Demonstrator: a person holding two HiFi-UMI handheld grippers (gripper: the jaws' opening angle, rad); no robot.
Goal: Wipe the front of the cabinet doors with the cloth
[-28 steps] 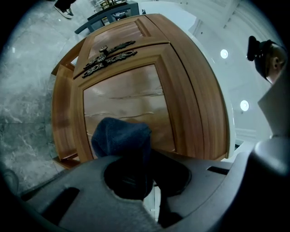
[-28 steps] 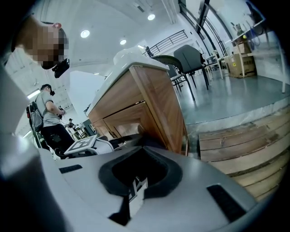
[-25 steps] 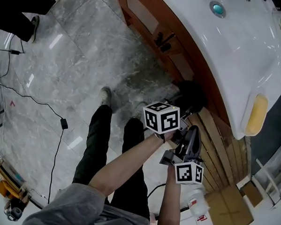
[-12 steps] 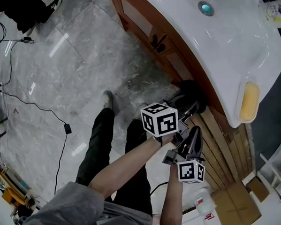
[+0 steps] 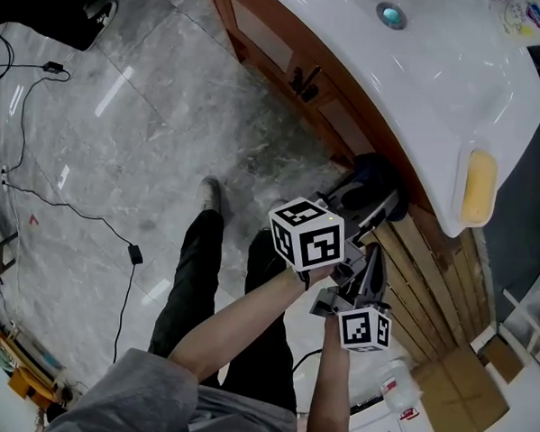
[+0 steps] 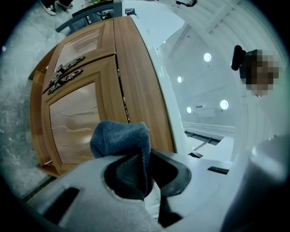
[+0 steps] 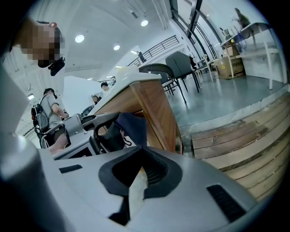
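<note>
The wooden cabinet doors (image 5: pixel 281 41) stand under a white sink counter (image 5: pixel 456 103); in the left gripper view the doors (image 6: pixel 74 108) fill the left, with dark ornate handles (image 6: pixel 65 74). My left gripper (image 5: pixel 372 205) is shut on a dark blue cloth (image 5: pixel 377 174), which is held at the cabinet's right end; I cannot tell whether it touches. The bunched cloth (image 6: pixel 121 139) sticks out of the left gripper (image 6: pixel 147 170). My right gripper (image 5: pixel 370 268) hangs just behind the left one. Its jaws (image 7: pixel 139 177) are shut, with nothing between them.
A slatted wooden platform (image 5: pixel 433 282) lies right of the cabinet, with a cardboard box (image 5: pixel 459 392) and a plastic bottle (image 5: pixel 396 389) beyond. A yellow bar (image 5: pixel 477 185) rests on the counter. A cable (image 5: pixel 81 211) crosses the marble floor. The person's legs (image 5: pixel 194 279) stand below.
The left gripper and cloth have crept slightly up and right along the cabinet's end. The right gripper has followed close behind. Both stay shut.
</note>
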